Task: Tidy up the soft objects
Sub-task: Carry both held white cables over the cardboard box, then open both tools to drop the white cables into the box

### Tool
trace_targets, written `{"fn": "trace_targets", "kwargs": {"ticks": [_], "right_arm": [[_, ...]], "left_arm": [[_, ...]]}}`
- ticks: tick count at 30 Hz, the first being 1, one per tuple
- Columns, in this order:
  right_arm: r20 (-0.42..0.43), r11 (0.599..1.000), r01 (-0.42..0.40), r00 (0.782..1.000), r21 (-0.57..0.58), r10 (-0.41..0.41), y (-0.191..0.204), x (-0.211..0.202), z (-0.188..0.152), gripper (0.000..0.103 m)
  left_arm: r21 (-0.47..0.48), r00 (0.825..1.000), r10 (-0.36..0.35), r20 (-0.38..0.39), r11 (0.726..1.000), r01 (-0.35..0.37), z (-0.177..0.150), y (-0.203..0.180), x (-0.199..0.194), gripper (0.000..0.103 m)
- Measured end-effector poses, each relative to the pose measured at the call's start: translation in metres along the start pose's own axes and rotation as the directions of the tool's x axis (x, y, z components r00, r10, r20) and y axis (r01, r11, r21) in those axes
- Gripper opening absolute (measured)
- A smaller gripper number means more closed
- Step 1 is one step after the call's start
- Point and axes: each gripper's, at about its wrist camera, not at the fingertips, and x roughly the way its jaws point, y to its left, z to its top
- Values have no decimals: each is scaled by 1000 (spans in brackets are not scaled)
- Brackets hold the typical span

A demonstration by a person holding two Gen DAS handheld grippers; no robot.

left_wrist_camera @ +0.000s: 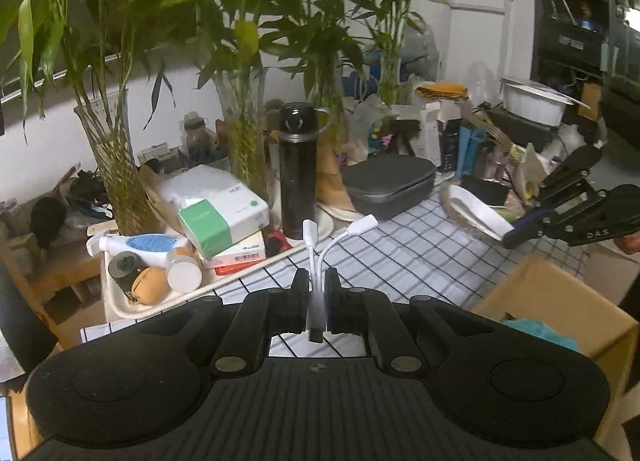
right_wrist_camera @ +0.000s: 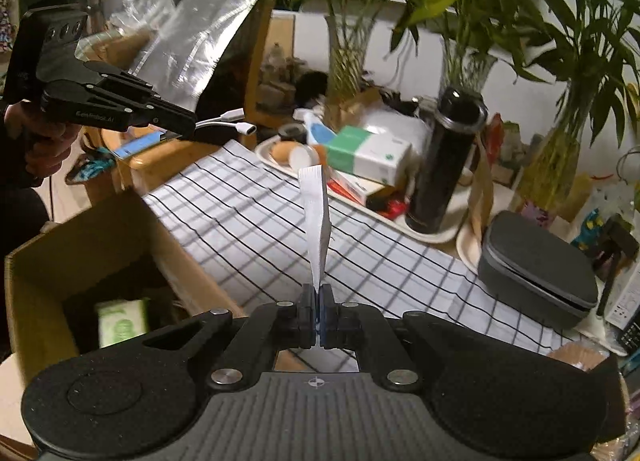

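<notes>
My left gripper (left_wrist_camera: pixel 317 281) is shut on a white splitter cable (left_wrist_camera: pixel 320 245) whose two plugs stick up in front of the fingers; it also shows in the right wrist view (right_wrist_camera: pixel 224 121), held above the table's left edge. My right gripper (right_wrist_camera: pixel 317 293) is shut on a white strap (right_wrist_camera: pixel 316 213) that stands up from the fingers; the strap shows as a loop in the left wrist view (left_wrist_camera: pixel 476 213) at the right gripper's tip (left_wrist_camera: pixel 516 235). An open cardboard box (right_wrist_camera: pixel 36 261) sits beside the checkered tablecloth (right_wrist_camera: pixel 248 213), with a green packet (right_wrist_camera: pixel 120 321) inside.
A white tray (left_wrist_camera: pixel 116 301) holds a tissue box (left_wrist_camera: pixel 216 217), bottles and a tan pouch. A black flask (left_wrist_camera: pixel 298 169), a grey zip case (left_wrist_camera: pixel 390 185), glass vases with bamboo (left_wrist_camera: pixel 112 165) and clutter line the back. Teal cloth (left_wrist_camera: pixel 536 331) lies in the box.
</notes>
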Motion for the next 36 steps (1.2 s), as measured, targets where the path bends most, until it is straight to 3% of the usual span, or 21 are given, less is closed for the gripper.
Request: {"fn": "trace_targets", "kwargs": {"ticks": [13,21,22,24,27,30,36], "right_arm": [[56,997,-67,996,-37,69,44,-27,-4,4],[56,995,-83,995,-57,86,62,-31,-5,4],[55,995,-85,995,-60,88,65,-31,-5,4],[54,994,-89,994,-62,92,69,-32,-5,4],[48,993,-91,994,-70,95,74,-32,-6,4],[36,992,-94,995,-81,97,80,-31,-7,4],[18,988,-114,993,-105,117,87,-28,-7,4]], "left_arm": [[-32,998,3,-59,999,-5,-22,-41,-48,9],[-144,996,-2,-94,989,-11,-45,-52,-53,10],[-178,995,-6,-96,984,-11,-48,-51,-53,12],[-229,995,-16,-100,973,-8,-54,-49,-53,32],[-257,997,24,-79,966,-43,-61,-51,-61,51],[-239,994,71,-82,967,-89,-66,-58,-69,57],[-186,988,127,-84,973,-141,-74,-72,-82,59]]}}
